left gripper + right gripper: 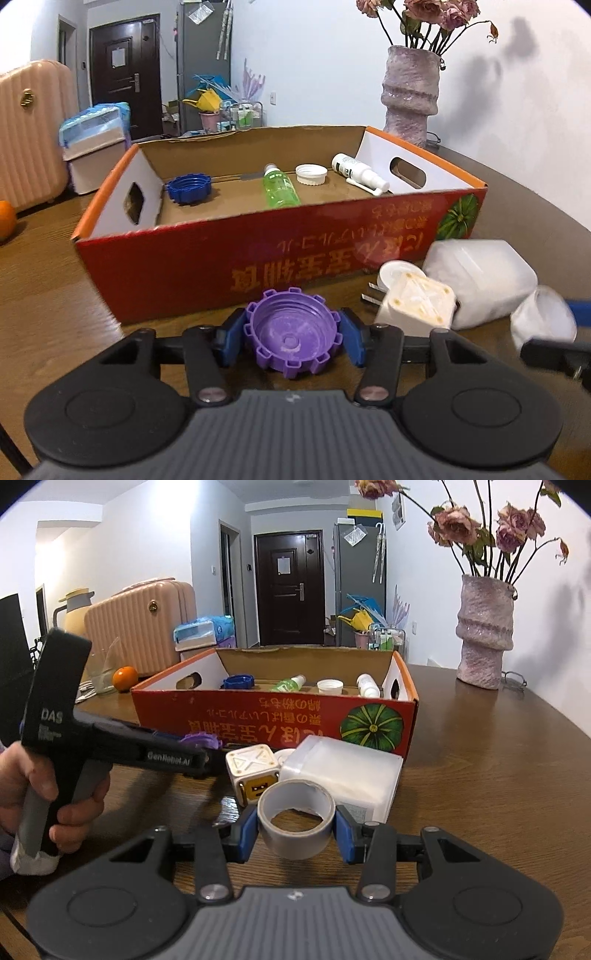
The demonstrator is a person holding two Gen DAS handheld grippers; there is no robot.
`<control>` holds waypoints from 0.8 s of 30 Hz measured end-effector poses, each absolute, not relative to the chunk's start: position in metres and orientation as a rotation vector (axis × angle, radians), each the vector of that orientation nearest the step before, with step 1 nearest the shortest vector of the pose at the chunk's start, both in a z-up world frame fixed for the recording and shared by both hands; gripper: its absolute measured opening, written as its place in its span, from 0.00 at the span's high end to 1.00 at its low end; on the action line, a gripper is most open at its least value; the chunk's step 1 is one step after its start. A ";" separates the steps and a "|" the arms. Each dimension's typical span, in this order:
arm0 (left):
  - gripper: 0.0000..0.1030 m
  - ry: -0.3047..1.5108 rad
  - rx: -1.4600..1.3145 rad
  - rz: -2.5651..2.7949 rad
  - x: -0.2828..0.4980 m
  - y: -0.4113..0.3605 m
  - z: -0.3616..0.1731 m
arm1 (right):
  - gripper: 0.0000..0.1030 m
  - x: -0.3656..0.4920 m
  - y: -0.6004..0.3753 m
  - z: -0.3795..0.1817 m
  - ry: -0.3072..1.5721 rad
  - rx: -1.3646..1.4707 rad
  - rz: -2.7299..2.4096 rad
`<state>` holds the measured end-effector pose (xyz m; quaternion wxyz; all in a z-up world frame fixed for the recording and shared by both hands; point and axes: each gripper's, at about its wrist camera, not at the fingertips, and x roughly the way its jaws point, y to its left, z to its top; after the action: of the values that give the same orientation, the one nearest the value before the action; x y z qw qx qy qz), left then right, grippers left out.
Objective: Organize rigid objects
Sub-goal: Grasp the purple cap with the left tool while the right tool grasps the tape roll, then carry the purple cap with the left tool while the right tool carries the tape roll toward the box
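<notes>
The left hand-held gripper point(291, 334) grips the purple cap point(291, 332), the right hand-held gripper point(295, 829) the tape roll point(295, 818); lift both clear over the box wall point(221, 258) ahead.

purple cap point(291, 338) ridged plastic; box point(229, 266) glossy cardboard; table point(480, 775) wood

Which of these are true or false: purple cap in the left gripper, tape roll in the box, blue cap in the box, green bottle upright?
1. The left gripper grips the purple notched plastic cap. True.
2. The grey tape roll lies in the red cardboard box. False: the right gripper holds it.
3. A blue notched plastic cap lies in the box. True.
4. The green clear plastic bottle stands upright. False: it lies on its side.
</notes>
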<state>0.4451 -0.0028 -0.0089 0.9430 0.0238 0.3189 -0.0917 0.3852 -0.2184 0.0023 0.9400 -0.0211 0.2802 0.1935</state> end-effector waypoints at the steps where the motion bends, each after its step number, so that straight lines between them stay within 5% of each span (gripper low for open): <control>1: 0.47 0.643 0.048 -0.180 0.438 -0.002 -0.007 | 0.59 0.382 -0.219 0.005 0.567 -0.044 0.393; 24: 0.47 0.269 -0.006 -0.047 0.168 0.035 0.089 | 0.59 0.234 -0.211 0.067 0.370 -0.021 0.362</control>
<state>0.1675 0.0354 0.0887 0.9907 -0.0028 0.1339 -0.0235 0.2340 -0.2109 0.0668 0.9667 -0.0106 0.1829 0.1788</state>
